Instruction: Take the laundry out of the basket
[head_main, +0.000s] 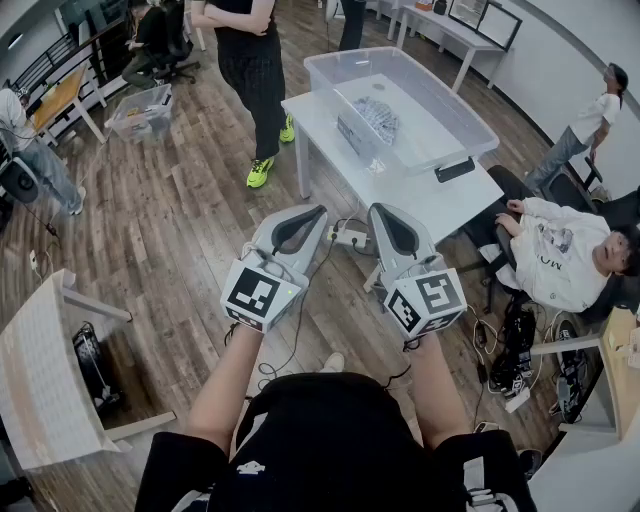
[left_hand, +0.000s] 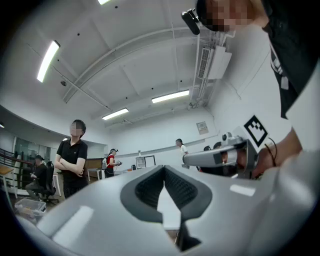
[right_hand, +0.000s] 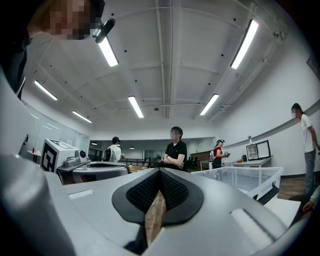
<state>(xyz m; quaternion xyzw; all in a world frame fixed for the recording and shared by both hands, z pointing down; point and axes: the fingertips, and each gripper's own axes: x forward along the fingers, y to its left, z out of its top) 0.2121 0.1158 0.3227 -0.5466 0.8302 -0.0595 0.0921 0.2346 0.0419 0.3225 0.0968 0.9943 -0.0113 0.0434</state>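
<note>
A clear plastic basket (head_main: 470, 125) stands on a white table (head_main: 440, 200) ahead of me, with a patterned piece of laundry (head_main: 378, 118) lying inside. Both grippers hover side by side over the wooden floor, short of the table's near edge. My left gripper (head_main: 306, 216) is shut with nothing in it, as its own view also shows (left_hand: 164, 171). Beside it, my right gripper (head_main: 384, 214) is shut and empty as well (right_hand: 159, 172). The basket's clear wall (right_hand: 240, 177) shows at the right of the right gripper view.
A person in black (head_main: 250, 70) stands at the table's far left corner. Another person (head_main: 560, 250) sits to the table's right. A power strip and cables (head_main: 345, 237) lie on the floor under the grippers. A black object (head_main: 455, 169) lies on the table. A white bench (head_main: 40, 370) stands at my left.
</note>
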